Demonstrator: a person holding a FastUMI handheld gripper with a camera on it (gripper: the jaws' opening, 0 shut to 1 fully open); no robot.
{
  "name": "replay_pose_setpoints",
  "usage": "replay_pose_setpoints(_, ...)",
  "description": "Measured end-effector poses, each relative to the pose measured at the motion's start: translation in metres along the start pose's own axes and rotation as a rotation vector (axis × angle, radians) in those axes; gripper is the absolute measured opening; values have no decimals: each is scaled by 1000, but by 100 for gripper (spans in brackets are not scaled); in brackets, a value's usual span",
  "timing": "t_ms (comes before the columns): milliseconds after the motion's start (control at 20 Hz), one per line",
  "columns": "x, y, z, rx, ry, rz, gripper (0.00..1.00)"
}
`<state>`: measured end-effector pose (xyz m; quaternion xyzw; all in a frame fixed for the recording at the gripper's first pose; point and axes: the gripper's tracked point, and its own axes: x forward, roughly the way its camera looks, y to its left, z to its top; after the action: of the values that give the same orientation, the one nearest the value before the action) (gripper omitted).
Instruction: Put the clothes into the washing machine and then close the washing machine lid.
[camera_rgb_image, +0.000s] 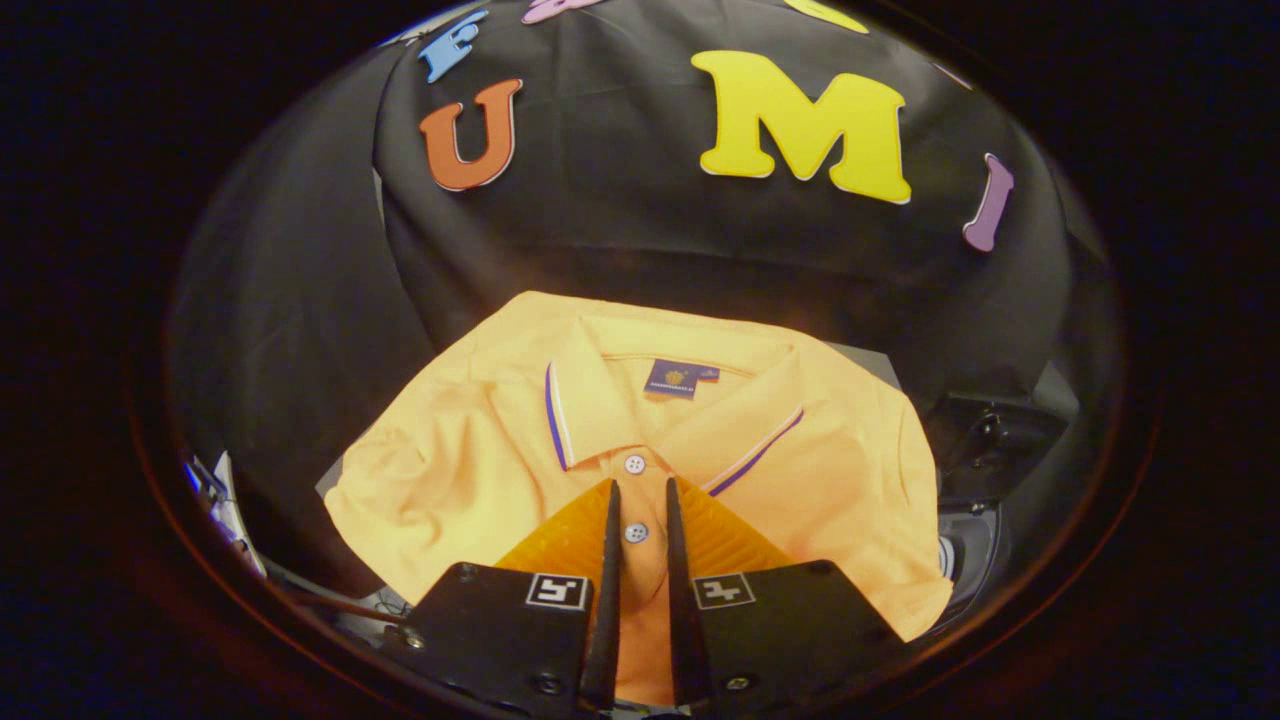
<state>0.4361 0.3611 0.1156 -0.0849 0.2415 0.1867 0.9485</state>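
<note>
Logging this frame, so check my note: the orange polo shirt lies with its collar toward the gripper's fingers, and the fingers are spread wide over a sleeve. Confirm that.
Not quite. In the gripper view the gripper is nearly closed, its fingers flanking the button placket of the orange polo shirt, not spread over a sleeve. The collar faces the fingers, as noted.

We see an orange polo shirt (450, 470) spread flat, centre frame | its buttoned placket lies between the gripper (640, 487) fingers, lower centre, gap narrow; whether they pinch the cloth we cannot tell | booth's black cloth wall (620, 220) across the upper frame
</note>
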Motion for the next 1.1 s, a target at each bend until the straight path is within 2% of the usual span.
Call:
replay_pose_setpoints(150, -11, -3, -7, 8, 8, -7, 11)
replay_pose_setpoints(250, -21, -4, -15, -2, 12, -3, 9)
replay_pose_setpoints(550, -81, -15, -43, 81, -59, -15, 6)
replay_pose_setpoints(800, -152, -48, -25, 137, -217, -43, 6)
replay_pose_setpoints(1100, -226, -122, -4, 188, -355, -119, 6)
